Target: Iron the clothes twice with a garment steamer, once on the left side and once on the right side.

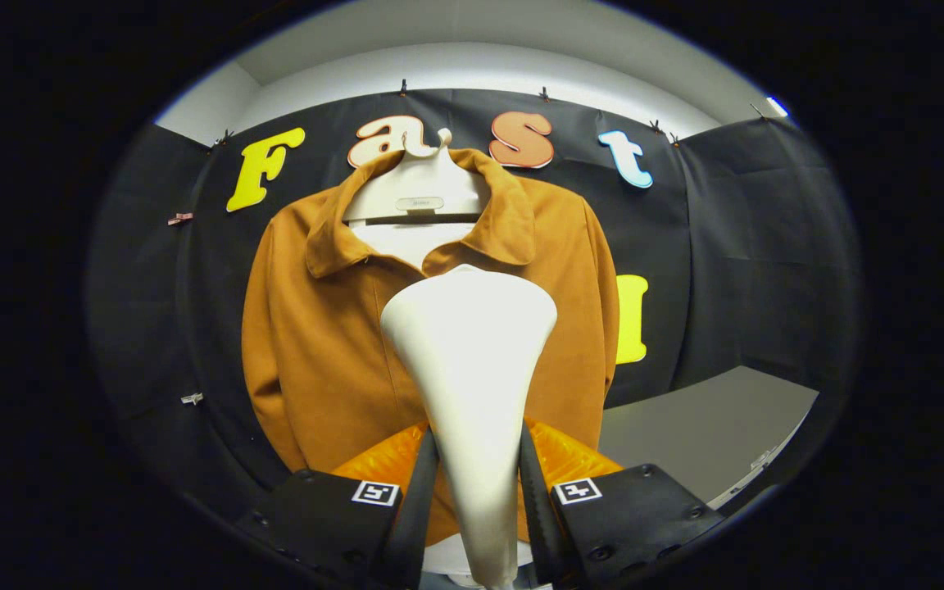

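my tongs [476, 483] are clamped on the white garment steamer [472, 385], both fingers pressing its narrow neck. its wide head rises just ahead of the fingers, at the chest of the brown jacket [316, 344] hanging on a white hanger [419, 192] beyond.

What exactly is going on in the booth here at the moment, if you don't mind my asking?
A person is working a handheld pair of tongs, which are shut on the narrow handle of a white, funnel-shaped garment steamer. The steamer's wide head points at a rust-brown collared jacket hanging on a white hanger against the black cloth wall. The head sits in front of the jacket's middle, just below the collar opening; whether it touches the fabric cannot be told.
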Available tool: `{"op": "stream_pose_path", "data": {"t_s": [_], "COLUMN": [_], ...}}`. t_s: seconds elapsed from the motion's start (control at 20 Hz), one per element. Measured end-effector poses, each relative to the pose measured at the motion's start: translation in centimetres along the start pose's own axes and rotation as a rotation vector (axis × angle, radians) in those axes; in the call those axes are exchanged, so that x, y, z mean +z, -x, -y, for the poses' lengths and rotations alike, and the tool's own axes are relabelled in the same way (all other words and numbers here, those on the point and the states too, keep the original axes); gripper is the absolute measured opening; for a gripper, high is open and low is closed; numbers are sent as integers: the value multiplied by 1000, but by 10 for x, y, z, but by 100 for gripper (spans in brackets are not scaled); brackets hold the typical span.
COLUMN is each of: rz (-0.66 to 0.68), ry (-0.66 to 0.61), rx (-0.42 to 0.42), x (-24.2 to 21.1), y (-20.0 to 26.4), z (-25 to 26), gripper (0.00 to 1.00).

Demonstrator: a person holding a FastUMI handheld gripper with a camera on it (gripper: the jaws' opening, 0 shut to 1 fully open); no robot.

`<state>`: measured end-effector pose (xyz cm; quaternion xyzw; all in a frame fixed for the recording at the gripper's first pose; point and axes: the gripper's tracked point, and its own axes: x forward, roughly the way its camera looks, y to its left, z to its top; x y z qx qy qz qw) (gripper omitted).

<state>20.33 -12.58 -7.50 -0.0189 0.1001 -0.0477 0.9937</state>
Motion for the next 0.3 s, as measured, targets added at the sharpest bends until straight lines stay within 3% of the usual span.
{"op": "stream_pose_path", "data": {"t_s": [0.3], "rz": [65], "ry": [2], "rx": [14], "x": [17], "y": [7], "z": [9], "gripper": [54]}}
